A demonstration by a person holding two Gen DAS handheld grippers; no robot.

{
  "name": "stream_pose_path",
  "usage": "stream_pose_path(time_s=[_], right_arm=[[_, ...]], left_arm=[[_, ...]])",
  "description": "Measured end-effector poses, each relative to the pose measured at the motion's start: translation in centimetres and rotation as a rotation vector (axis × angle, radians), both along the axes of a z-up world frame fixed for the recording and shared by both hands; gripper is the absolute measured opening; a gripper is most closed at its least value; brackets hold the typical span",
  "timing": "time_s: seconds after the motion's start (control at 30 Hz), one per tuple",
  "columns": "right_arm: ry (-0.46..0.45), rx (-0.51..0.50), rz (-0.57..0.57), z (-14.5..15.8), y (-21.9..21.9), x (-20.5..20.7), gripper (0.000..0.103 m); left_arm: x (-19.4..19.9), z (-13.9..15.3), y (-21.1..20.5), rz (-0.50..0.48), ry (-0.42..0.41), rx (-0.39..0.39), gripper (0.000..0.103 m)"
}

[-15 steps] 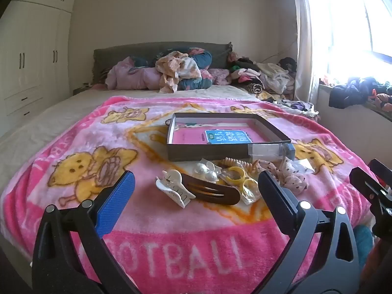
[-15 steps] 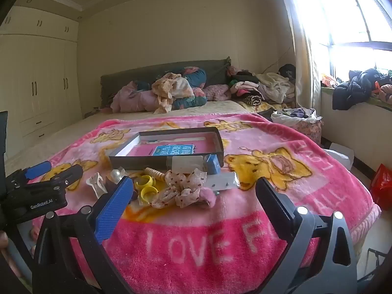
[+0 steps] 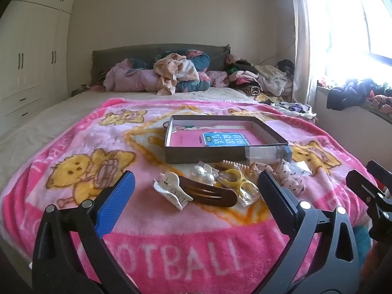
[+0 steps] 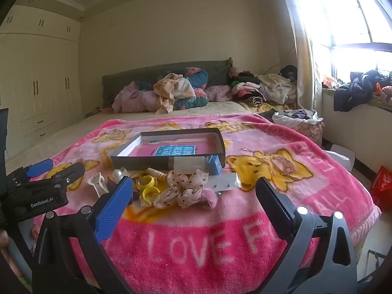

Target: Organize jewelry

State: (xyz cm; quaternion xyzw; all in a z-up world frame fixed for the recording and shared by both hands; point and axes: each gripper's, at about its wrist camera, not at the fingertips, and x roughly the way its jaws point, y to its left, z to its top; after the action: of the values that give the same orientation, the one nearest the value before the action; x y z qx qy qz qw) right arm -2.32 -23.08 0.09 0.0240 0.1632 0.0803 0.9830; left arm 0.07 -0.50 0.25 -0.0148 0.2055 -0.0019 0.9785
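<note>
Bed with pink blanket (image 3: 73, 132). Hair accessories (image 3: 208, 186), perhaps with rings, lie clustered just near of the shallow box (image 3: 225, 144). Left hand-held gripper (image 3: 196, 196) and right hand-held gripper (image 4: 193, 196) gape wide, empty.

A shallow dark cardboard box (image 3: 221, 153), open-topped with a pink floor, was laid flat on the blanket. Just in front of it, a white claw clip (image 3: 171, 192), brown snap barrette (image 3: 208, 194), yellow rings (image 3: 236, 180) and polka-dot fabric bow (image 4: 186, 188) were heaped together.
</note>
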Motion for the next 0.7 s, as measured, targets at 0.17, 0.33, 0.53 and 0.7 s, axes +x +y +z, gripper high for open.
stream_pose_path(time_s=[0.17, 0.33, 0.53, 0.7], right_arm=[[0.001, -0.001, -0.003, -0.05, 0.03, -0.08, 0.097], [0.001, -0.001, -0.001, -0.06, -0.01, -0.03, 0.097], [0.001, 0.001, -0.001, -0.02, -0.01, -0.01, 0.097], [0.0, 0.001, -0.001, -0.04, -0.07, -0.06, 0.097]], left_arm=[[-0.04, 0.04, -0.1, 0.0, -0.003, -0.001, 0.092], [-0.11, -0.01, -0.02, -0.002, -0.006, -0.001, 0.092], [-0.13, -0.02, 0.02, -0.001, -0.007, -0.002, 0.092], [-0.16, -0.05, 0.05, -0.002, -0.008, -0.002, 0.092]])
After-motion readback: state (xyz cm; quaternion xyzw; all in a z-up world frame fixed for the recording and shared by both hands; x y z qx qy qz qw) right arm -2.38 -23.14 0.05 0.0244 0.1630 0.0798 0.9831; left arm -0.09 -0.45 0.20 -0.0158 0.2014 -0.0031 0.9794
